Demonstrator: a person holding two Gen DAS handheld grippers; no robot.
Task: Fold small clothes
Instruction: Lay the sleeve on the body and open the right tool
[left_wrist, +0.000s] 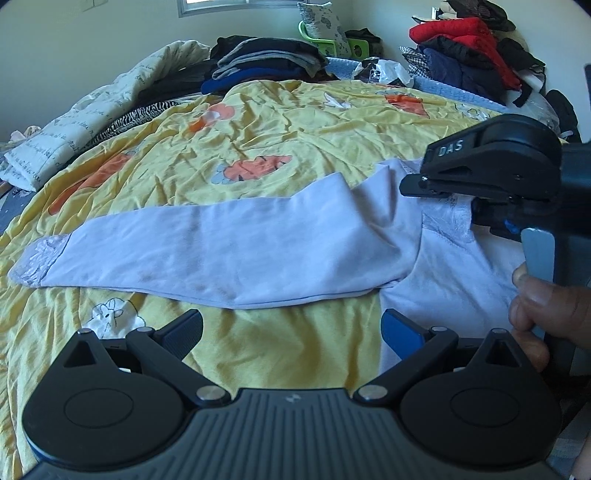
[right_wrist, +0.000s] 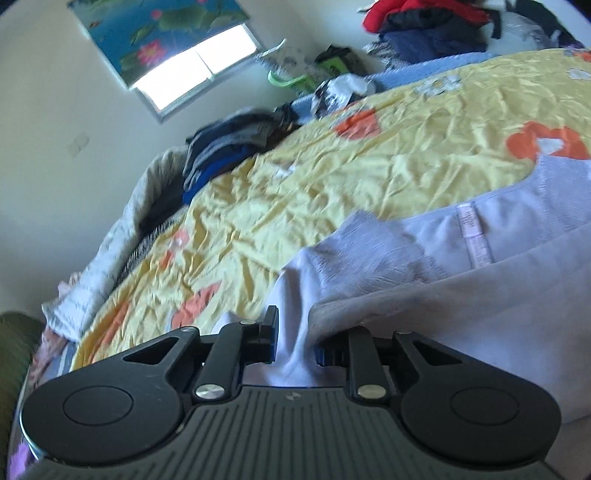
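Right tongs (right_wrist: 293, 341) astride lilac garment (right_wrist: 424, 295) (fabric bunched between).

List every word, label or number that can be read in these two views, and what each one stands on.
"DAS": raised letters on the black body of the right tongs, seen from the left wrist.
White quilt at the bed's left edge: printed script, too small to read.
Pink label sewn inside the lilac garment: print too blurred to read.
Nothing else legible.
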